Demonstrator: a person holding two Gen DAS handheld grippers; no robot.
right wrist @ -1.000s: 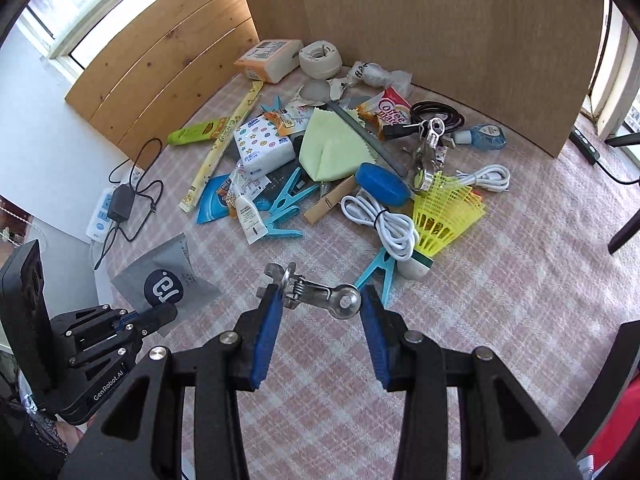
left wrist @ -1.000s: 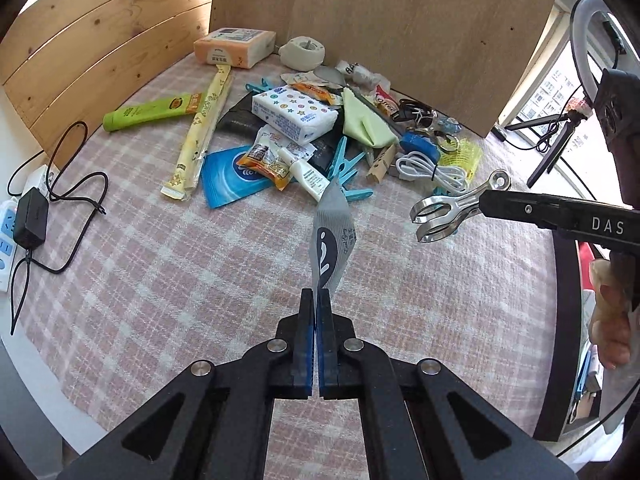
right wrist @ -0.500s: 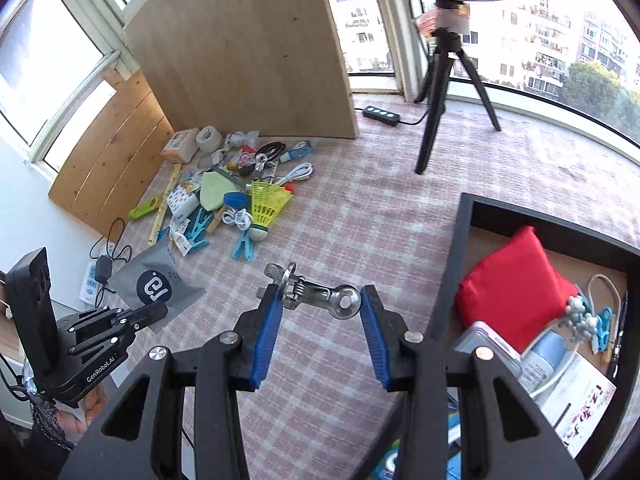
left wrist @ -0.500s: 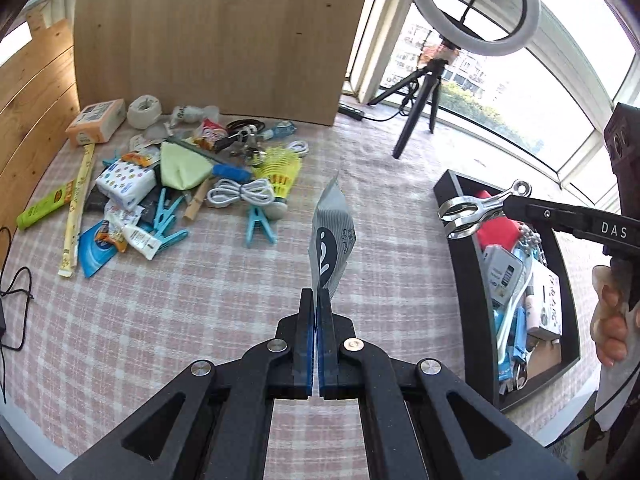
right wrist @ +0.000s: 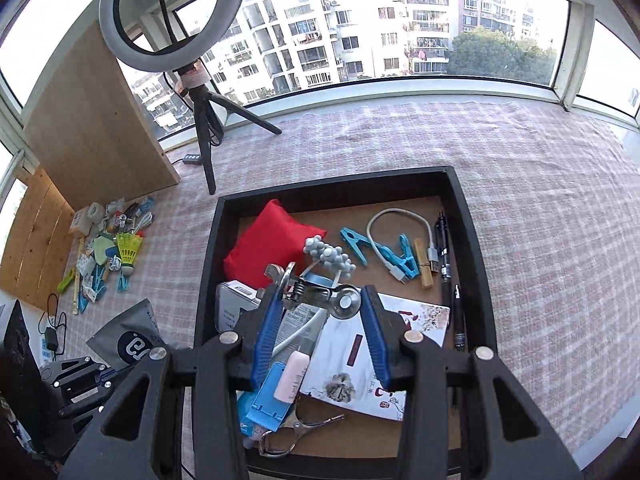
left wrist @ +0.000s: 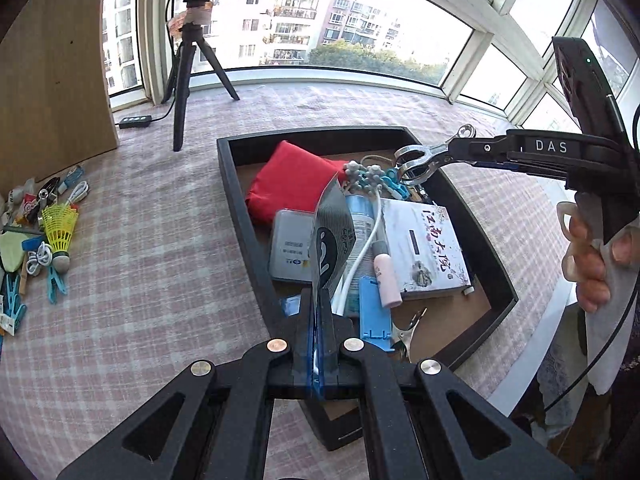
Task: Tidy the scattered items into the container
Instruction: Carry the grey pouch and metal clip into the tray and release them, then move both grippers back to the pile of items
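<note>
My left gripper (left wrist: 320, 304) is shut on a grey foil packet (left wrist: 332, 236) with a round black logo, held upright over the near left part of the black tray (left wrist: 236, 200). My right gripper (right wrist: 320, 296) is shut on a metal spring clip (right wrist: 344, 304) lying crosswise between its blue pads, above the middle of the tray (right wrist: 208, 260). In the left wrist view the clip (left wrist: 424, 160) sticks out of the right gripper (left wrist: 460, 148) over the tray's far right. The packet (right wrist: 128, 340) also shows at the lower left of the right wrist view.
The tray holds a red pouch (right wrist: 268, 244), a book (left wrist: 424, 248), a white box (left wrist: 290, 248), blue pegs (right wrist: 404, 260), a white cable and pens. Scattered items (left wrist: 40, 232) lie far left on the checked cloth. A ring-light tripod (right wrist: 204, 128) and wooden board (left wrist: 48, 80) stand behind.
Both grippers swung right, away from the pile of scattered items to above the black tray, still holding the packet and the clip. The tray has come into full view.
</note>
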